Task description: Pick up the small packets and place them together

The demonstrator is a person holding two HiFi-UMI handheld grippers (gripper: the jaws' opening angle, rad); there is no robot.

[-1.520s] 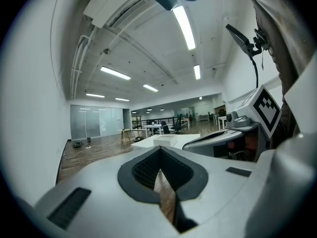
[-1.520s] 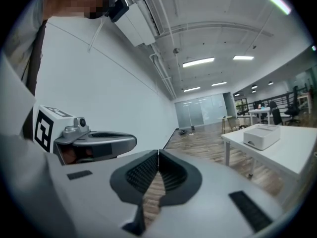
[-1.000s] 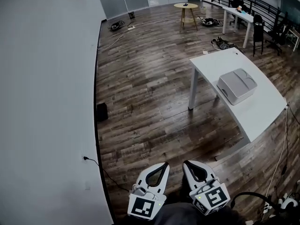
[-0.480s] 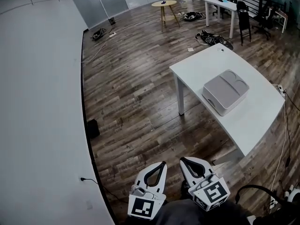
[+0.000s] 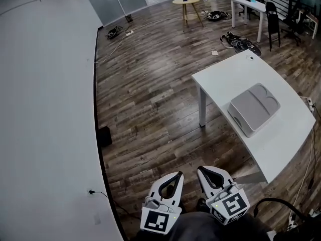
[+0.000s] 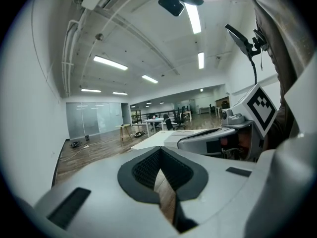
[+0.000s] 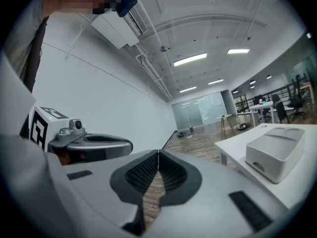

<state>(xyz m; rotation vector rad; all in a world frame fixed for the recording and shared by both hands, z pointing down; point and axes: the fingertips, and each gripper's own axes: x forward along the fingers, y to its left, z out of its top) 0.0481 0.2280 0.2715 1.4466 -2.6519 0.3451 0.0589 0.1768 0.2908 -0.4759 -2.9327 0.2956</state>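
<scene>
No small packets show in any view. My left gripper [image 5: 177, 174] and right gripper [image 5: 200, 169] are held side by side low in the head view, over the wooden floor, both shut with nothing between the jaws. In the left gripper view the left gripper [image 6: 159, 149] has its tips touching, and the right gripper's body [image 6: 237, 128] shows beside it. The right gripper [image 7: 158, 153] is likewise shut in its own view. A white table [image 5: 235, 79] stands ahead to the right, carrying a grey closed box [image 5: 253, 108].
A long white wall [image 5: 45, 109] runs along the left. A black box [image 5: 104, 136] sits on the floor by the wall. Far back stand a round wooden table [image 5: 186, 1], a white desk [image 5: 249, 5] with a dark chair, and cables on the floor.
The view has shifted: the white table and box slid a little right and down in the picture. Both grippers stay shut, side by side, at the bottom of the view.
</scene>
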